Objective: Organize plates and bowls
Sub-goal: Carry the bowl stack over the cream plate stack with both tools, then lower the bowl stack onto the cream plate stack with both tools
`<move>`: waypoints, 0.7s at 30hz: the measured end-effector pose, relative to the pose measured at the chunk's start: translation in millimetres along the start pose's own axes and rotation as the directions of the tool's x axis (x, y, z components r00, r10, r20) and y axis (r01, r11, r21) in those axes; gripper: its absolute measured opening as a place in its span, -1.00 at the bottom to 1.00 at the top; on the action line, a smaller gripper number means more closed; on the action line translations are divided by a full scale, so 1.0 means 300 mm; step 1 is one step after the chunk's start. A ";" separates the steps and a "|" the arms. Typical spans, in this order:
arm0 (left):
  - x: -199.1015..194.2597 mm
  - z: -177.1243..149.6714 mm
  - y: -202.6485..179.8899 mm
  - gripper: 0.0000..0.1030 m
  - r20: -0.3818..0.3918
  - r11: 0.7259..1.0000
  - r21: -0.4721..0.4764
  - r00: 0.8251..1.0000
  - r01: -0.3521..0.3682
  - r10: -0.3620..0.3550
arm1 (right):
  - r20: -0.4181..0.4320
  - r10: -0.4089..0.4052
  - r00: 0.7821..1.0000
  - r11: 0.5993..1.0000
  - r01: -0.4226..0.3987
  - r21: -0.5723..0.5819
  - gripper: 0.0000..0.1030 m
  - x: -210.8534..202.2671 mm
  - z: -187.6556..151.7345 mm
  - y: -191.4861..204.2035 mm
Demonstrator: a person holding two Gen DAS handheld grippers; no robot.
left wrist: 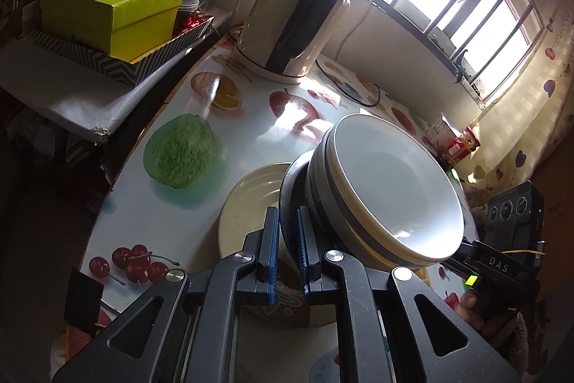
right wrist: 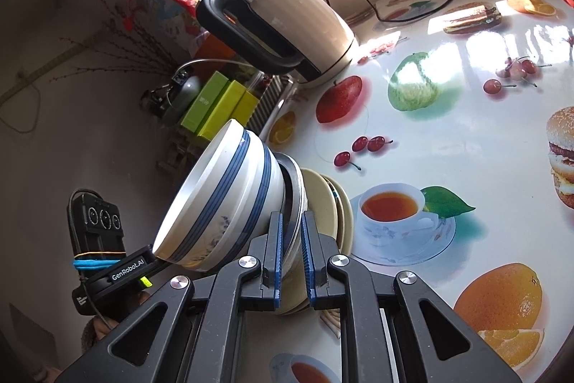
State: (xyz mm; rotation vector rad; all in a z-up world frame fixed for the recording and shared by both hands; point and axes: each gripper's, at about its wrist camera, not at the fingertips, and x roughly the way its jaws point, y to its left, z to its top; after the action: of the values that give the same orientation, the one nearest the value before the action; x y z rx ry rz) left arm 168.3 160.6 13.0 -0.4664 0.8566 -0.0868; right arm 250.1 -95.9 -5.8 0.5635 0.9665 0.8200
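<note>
Stacked white bowls with blue stripes (left wrist: 391,182) (right wrist: 229,200) sit on a dark-rimmed plate (left wrist: 288,182) (right wrist: 291,182), tilted and lifted over the table. My left gripper (left wrist: 288,209) is shut on the near rim of this plate. From the opposite side my right gripper (right wrist: 292,213) is shut on the same plate's rim. Under the held stack a cream plate (left wrist: 247,200) (right wrist: 321,203) lies on the table, with another cream plate (right wrist: 345,210) below it. Each view shows the other gripper's body at its edge, its fingertips hidden by the bowls.
A cream electric kettle (left wrist: 297,13) (right wrist: 287,17) with a black cord stands at the table's far side. Green boxes (left wrist: 114,13) are stacked on a side shelf. Red cans (left wrist: 462,142) stand by the window wall. The table (right wrist: 448,149) has a glossy fruit-print cover.
</note>
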 end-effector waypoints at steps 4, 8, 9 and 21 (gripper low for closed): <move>0.007 0.001 0.016 -0.81 -0.002 1.000 -0.009 1.000 -0.007 0.007 | -0.009 0.001 1.000 1.000 -0.001 0.002 -0.77 0.018 0.001 0.000; 0.011 0.000 0.028 -0.81 -0.003 1.000 -0.016 1.000 -0.013 0.013 | -0.016 0.001 1.000 1.000 -0.001 0.004 -0.77 0.033 0.003 -0.003; 0.012 0.000 0.030 -0.81 -0.003 1.000 -0.017 1.000 -0.015 0.014 | -0.018 0.001 1.000 1.000 -0.001 0.004 -0.77 0.036 0.003 -0.002; 0.013 -0.002 0.046 -0.81 -0.005 1.000 -0.021 1.000 -0.024 0.024 | -0.028 0.003 1.000 1.000 -0.003 0.003 -0.77 0.064 0.013 0.000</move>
State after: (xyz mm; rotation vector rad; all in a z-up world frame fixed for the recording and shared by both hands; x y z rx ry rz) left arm 168.8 171.6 4.0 -0.4754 0.8683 -0.0572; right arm 259.8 -80.6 -13.4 0.5579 0.9923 0.8314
